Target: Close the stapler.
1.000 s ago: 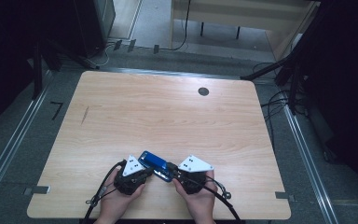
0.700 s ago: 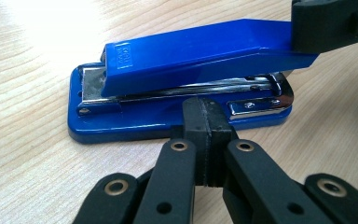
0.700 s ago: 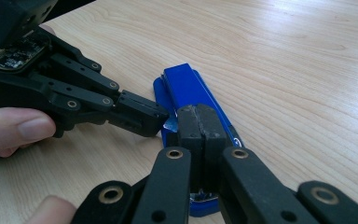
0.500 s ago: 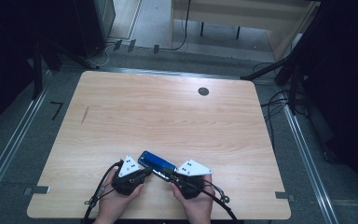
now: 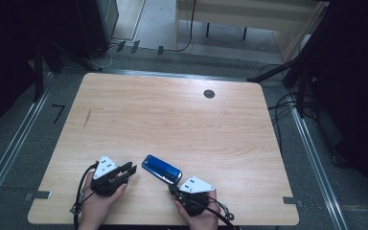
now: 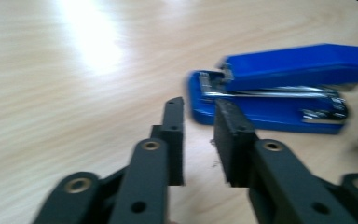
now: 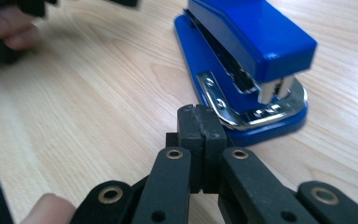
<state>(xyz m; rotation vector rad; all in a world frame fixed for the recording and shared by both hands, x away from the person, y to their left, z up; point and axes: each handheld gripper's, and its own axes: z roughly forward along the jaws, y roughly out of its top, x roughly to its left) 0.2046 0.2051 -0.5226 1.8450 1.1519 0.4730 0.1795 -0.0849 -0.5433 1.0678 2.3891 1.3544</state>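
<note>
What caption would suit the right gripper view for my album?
Closed black tongs rest just in front of a blue stapler lying on a pale wooden table.

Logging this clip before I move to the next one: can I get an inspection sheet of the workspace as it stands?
Surface: wooden table, bare, with a dark round grommet near the far edge.
Job's things: blue stapler lying flat near the front edge, held by neither gripper.
Clutter: nothing seen.
Grippers: left gripper jaws slightly apart, having just opened, nothing between them; right gripper shut, empty, tips at the stapler's base.
Cables: one trails from each gripper; more lie on the floor beyond the table.
Surroundings: dark floor, metal rails, a desk behind.
</note>
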